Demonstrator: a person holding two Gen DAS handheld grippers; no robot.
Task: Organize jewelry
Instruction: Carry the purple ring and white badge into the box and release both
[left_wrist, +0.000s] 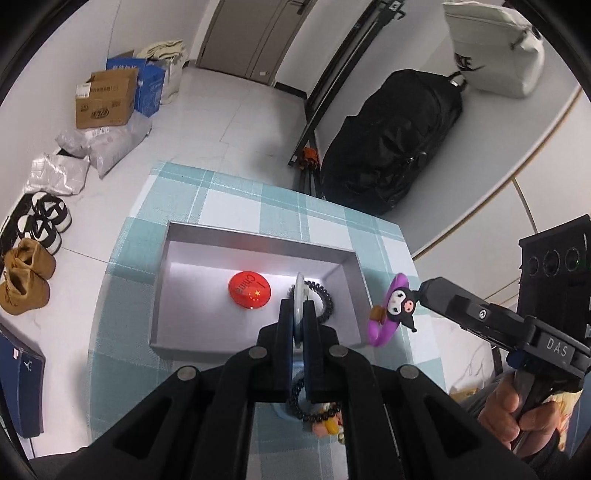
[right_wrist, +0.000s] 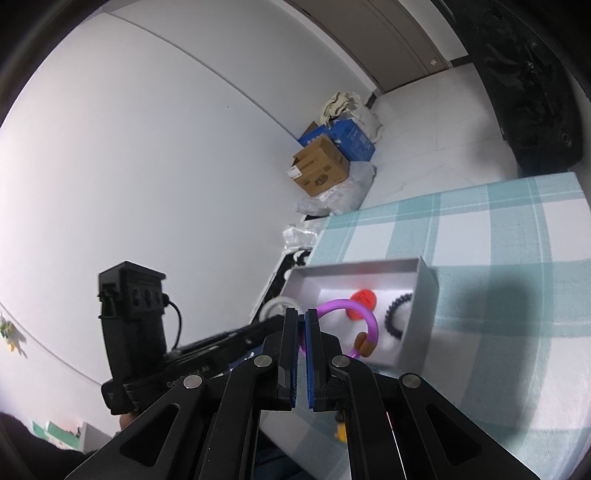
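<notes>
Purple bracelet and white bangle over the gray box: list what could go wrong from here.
1. The right gripper pinches the purple bracelet only at one edge near the box wall; it may swing and drop outside onto the checked tablecloth.
2. The left gripper clamps the white bangle edge-on above the black coil bracelet; released here, it could roll or land against the red badge.

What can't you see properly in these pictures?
- Left wrist view: the pale ring shows edge-on between the left gripper's shut jaws, so its face is hidden.
- Left wrist view: the dark bead bracelet and small colourful charms are partly covered by the gripper.
- Right wrist view: the purple bracelet's cartoon charm is turned away, behind the right gripper.
</notes>
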